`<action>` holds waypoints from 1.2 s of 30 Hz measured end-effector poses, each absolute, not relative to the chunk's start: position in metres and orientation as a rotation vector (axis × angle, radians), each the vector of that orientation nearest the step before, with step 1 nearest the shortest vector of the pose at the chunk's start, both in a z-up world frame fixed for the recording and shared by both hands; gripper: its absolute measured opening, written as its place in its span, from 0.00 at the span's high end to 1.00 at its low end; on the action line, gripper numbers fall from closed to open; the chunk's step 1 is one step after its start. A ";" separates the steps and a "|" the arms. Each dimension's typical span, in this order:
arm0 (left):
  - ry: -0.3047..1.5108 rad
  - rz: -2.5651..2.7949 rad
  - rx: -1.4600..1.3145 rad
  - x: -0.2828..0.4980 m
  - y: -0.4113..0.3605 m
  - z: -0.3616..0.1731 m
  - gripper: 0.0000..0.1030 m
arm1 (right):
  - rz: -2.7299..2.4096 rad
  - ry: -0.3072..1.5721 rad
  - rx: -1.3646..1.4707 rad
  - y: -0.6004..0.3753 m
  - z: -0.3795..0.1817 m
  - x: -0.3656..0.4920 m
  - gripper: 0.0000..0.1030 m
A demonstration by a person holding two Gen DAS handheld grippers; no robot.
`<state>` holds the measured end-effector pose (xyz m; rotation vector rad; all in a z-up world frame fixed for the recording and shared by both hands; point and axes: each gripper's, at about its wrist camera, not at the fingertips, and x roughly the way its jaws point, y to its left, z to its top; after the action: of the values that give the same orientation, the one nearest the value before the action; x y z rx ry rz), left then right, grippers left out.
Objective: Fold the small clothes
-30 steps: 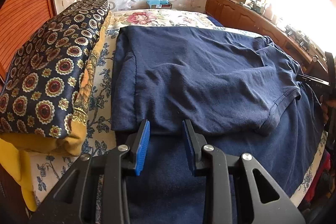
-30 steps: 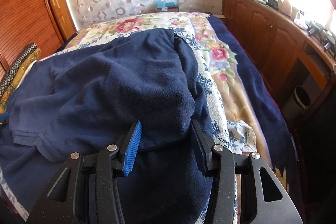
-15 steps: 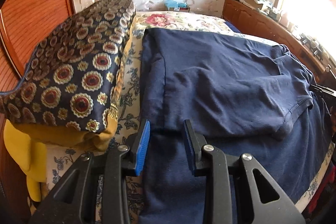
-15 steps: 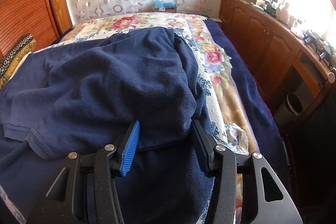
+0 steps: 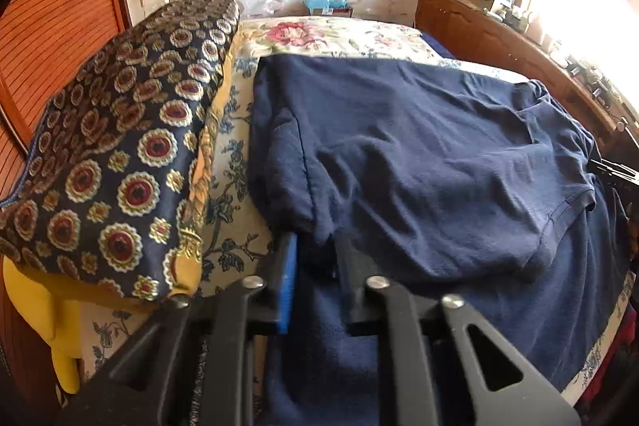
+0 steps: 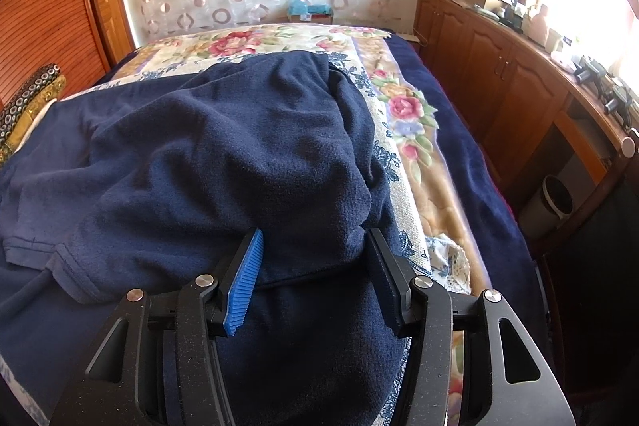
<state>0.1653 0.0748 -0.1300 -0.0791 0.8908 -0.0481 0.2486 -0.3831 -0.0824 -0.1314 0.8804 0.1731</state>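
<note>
A navy shirt lies spread on the bed, its collar edge toward the right. My left gripper sits at the shirt's near left corner. Its jaws are closing, and the pads pinch a puckered fold of the cloth between them. In the right wrist view the same shirt is heaped into a mound. My right gripper stands open astride the mound's near edge. Navy fabric fills the gap between its fingers, and the blue pad's ribbed face stays bare.
A navy cushion with round motifs lies left of the shirt, over something yellow. The floral bedspread shows beyond and to the right. A dark blanket lies under the shirt. Wooden cabinets and a bin stand on the right.
My left gripper's jaws have narrowed onto the shirt's corner, and the cloth there has puckered up. The right gripper has kept still, its jaws slightly wider.
</note>
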 end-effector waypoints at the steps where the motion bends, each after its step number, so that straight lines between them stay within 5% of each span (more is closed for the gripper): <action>1: 0.875 -0.060 -0.085 0.164 0.074 -0.127 0.95 | 0.173 0.881 -0.131 -0.383 -0.082 0.249 0.48; 13: 0.736 -0.101 -0.079 0.152 0.068 -0.087 0.97 | 0.172 0.843 -0.099 -0.387 -0.070 0.248 0.51; 16: 0.716 -0.103 -0.074 0.150 0.071 -0.077 0.97 | 0.205 0.843 -0.059 -0.388 -0.060 0.251 0.66; 18: 0.708 -0.106 -0.077 0.149 0.070 -0.073 0.97 | 0.235 0.871 -0.056 -0.387 -0.061 0.255 0.93; 36: 0.566 -0.137 -0.143 0.083 0.091 -0.025 0.97 | 0.339 0.642 -0.039 -0.405 0.025 0.194 0.99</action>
<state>0.0831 0.0908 -0.0247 -0.1426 0.5661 -0.1375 0.1938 -0.4047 0.0251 -0.0389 0.6415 0.3394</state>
